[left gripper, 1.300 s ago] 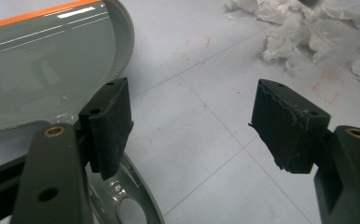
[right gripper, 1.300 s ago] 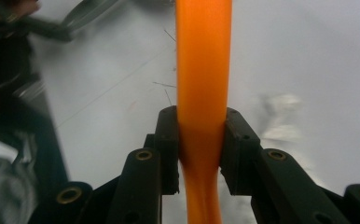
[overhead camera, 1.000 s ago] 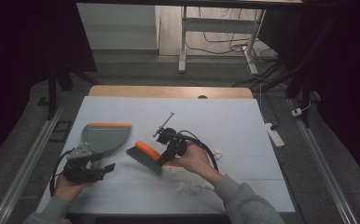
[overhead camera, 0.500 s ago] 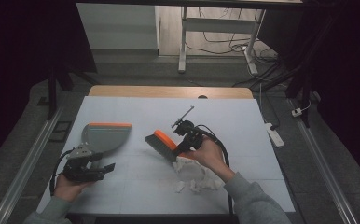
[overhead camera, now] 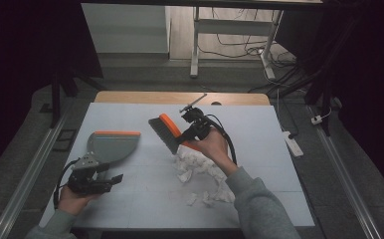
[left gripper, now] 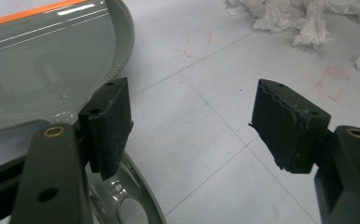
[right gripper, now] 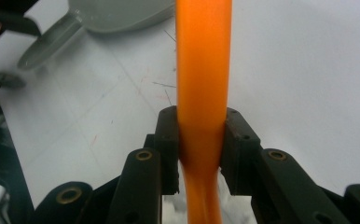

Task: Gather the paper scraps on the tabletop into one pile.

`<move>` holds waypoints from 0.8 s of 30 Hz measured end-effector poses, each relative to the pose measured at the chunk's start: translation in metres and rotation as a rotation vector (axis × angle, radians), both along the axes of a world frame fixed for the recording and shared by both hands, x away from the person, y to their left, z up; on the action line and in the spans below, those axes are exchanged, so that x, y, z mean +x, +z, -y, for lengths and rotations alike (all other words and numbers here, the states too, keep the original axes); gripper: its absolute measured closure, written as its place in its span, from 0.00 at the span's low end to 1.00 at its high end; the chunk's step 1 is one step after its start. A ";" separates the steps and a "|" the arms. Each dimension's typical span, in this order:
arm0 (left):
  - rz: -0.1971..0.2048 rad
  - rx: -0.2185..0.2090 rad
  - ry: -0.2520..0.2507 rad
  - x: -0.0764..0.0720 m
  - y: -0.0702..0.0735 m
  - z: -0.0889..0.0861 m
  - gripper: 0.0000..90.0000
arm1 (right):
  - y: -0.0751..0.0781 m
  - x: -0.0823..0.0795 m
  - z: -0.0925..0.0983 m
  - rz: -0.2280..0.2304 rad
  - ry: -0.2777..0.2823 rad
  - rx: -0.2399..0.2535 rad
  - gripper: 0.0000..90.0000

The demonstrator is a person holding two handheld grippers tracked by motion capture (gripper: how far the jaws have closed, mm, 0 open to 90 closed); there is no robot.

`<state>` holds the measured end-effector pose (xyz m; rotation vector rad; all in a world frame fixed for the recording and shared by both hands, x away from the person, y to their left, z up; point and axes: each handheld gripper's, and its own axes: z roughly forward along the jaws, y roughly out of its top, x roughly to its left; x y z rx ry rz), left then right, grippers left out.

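right hand-held gripper (right gripper: pixel 201 154): clamps brush (overhead camera: pixel 166 133) | left hand-held gripper (left gripper: pixel 192 126): wide, probably empty, beside dustpan (overhead camera: pixel 111 145)

bare table (overhead camera: pixel 130 199) between dustpan (overhead camera: pixel 111 145), tissue heap (overhead camera: pixel 200 167)

Table (overhead camera: pixel 279 124): pale blue-grey top ruled in faint grid lines, a bare wooden strip along its far edge. On it: grey dustpan (overhead camera: pixel 111 146) with orange lip, lying flat; right of the dustpan, just apart, a loose heap of crumpled white paper scraps (overhead camera: pixel 202 172).
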<state>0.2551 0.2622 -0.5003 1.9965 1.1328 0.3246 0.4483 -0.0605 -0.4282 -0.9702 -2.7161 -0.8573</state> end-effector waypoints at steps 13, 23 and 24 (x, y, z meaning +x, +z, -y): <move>0.001 0.012 -0.006 0.000 -0.001 0.002 0.33 | -0.029 0.014 0.024 -0.041 -0.055 -0.125 0.79; 0.002 0.014 -0.004 -0.001 0.000 0.003 0.33 | 0.020 -0.017 0.054 0.061 -0.024 0.045 0.79; 0.003 0.013 -0.003 -0.001 0.000 0.002 0.33 | 0.022 -0.019 0.061 0.076 -0.034 0.043 0.79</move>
